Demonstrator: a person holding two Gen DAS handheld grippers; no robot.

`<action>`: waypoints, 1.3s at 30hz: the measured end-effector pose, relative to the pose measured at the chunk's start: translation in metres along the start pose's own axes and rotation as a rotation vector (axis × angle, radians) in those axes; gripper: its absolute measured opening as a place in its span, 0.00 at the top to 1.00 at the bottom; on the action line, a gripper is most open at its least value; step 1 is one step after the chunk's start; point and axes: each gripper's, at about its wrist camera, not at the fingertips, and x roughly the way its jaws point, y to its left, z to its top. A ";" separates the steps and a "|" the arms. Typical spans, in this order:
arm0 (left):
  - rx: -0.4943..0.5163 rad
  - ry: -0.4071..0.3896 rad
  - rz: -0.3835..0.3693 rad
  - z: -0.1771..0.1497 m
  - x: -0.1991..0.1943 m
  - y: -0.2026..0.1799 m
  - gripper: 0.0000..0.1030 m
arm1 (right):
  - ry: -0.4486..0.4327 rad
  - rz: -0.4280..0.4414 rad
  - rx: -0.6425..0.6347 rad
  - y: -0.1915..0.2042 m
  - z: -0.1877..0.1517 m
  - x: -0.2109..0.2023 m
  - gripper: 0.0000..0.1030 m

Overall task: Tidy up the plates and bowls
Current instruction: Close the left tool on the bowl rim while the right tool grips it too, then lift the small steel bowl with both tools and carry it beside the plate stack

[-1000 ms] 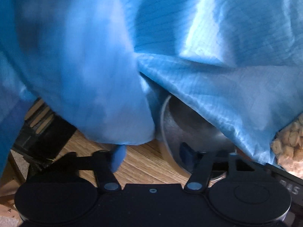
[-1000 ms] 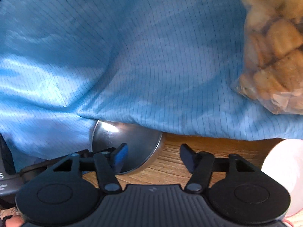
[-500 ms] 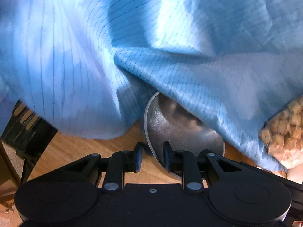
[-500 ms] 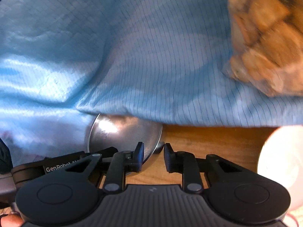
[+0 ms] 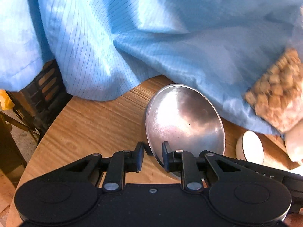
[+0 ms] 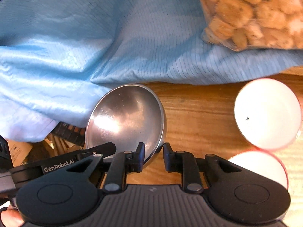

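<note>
Nearest the lens in the left wrist view, the left hand-held gripper [image 5: 151, 157] has its jaws closing on the near rim of the steel bowl [image 5: 185, 121]: one black pad sits inside the bowl and the other against its dark outer wall, so the rim is pinched between them. At the bottom centre of the right wrist view, the right hand-held gripper [image 6: 152, 157] is clamped the same way on the opposite rim of the same bowl.

A second ago both pairs of fingers stood wide apart and most of the bowl was buried under the blue cloth [image 5: 151, 37]. Now the whole round mouth shows in the middle of each frame, tilted towards the lenses, and the cloth only borders its far edge. I judge that the bowl is now in hand from both sides and free to be carried to the other dishes.

The bowl is smooth brushed metal, shallow and rounded, with bright glare in its hollow. It is probably slippery at the thin rim. Beneath it, the surface [image 5: 90, 124] is warm wood with a strong grain.

At the right of the right wrist view, two white bowls [image 6: 267, 113] sit close together, glossy and pink-edged. Beyond them the cloth lies in soft folds, finely pinstriped and slightly shiny. On it at the upper right rests a clear bag of brown chunks [image 6: 251, 13].
</note>
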 end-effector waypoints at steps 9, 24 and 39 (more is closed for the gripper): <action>0.111 -0.052 0.016 -0.025 -0.040 -0.028 0.79 | -0.058 0.041 -0.006 -0.013 -0.022 -0.062 0.79; 0.236 -0.002 -0.031 -0.082 -0.069 -0.098 0.79 | -0.073 0.013 0.010 -0.055 -0.061 -0.141 0.79; 0.316 0.195 -0.105 -0.137 -0.065 -0.124 0.78 | 0.072 -0.032 0.029 -0.097 -0.109 -0.178 0.77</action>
